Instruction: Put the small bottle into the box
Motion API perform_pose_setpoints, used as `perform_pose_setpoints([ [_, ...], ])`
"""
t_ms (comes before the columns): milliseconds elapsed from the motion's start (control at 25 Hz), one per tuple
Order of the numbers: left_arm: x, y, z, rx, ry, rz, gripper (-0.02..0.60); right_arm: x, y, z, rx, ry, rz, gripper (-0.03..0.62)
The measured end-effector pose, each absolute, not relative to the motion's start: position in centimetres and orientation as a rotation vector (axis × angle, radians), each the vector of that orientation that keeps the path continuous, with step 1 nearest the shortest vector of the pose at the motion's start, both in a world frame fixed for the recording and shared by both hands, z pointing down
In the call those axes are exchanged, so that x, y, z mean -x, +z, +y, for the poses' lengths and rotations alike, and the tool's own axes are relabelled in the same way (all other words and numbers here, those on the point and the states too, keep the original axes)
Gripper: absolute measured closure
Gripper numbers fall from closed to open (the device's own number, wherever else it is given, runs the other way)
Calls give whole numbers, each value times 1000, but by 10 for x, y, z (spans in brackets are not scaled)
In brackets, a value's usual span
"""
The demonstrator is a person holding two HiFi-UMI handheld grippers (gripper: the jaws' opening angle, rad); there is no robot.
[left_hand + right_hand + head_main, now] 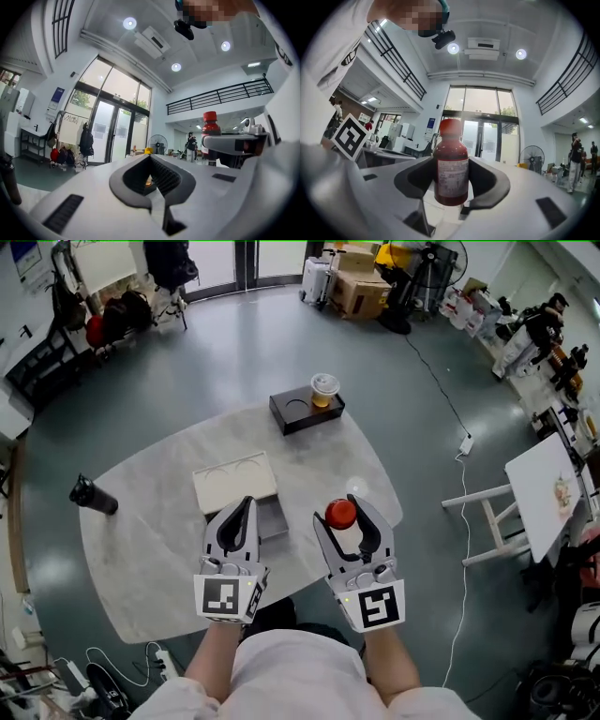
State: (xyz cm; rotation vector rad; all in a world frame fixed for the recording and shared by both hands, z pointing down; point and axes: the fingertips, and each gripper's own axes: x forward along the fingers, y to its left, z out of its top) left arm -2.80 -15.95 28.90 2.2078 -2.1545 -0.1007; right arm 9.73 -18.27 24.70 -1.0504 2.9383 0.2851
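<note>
Right gripper (343, 519) pinches the small bottle (451, 168) upright; left gripper (243, 510), jaws together, hovers at the box (234, 482)

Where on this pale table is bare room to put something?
Bare: between the black flask and the beige box; the right side past the black tray. Crowded: near middle, left gripper and right gripper holding the red bottle.

A cup (324, 388) sits in a black tray (298, 416) (dark flask (92, 494) well apart, left).

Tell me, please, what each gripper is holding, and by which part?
The right gripper grips the small bottle by its body. The left gripper, shut, holds nothing.
</note>
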Motion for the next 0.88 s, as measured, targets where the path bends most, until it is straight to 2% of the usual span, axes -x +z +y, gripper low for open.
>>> perform_pose_setpoints([
  [480, 134, 346, -156, -1847, -101, -2339, 561, 29, 301, -205, 571, 343, 3245, 359],
  [880, 159, 400, -120, -1500, -12, -2485, 561, 80, 368, -196, 68, 354, 3430, 359],
])
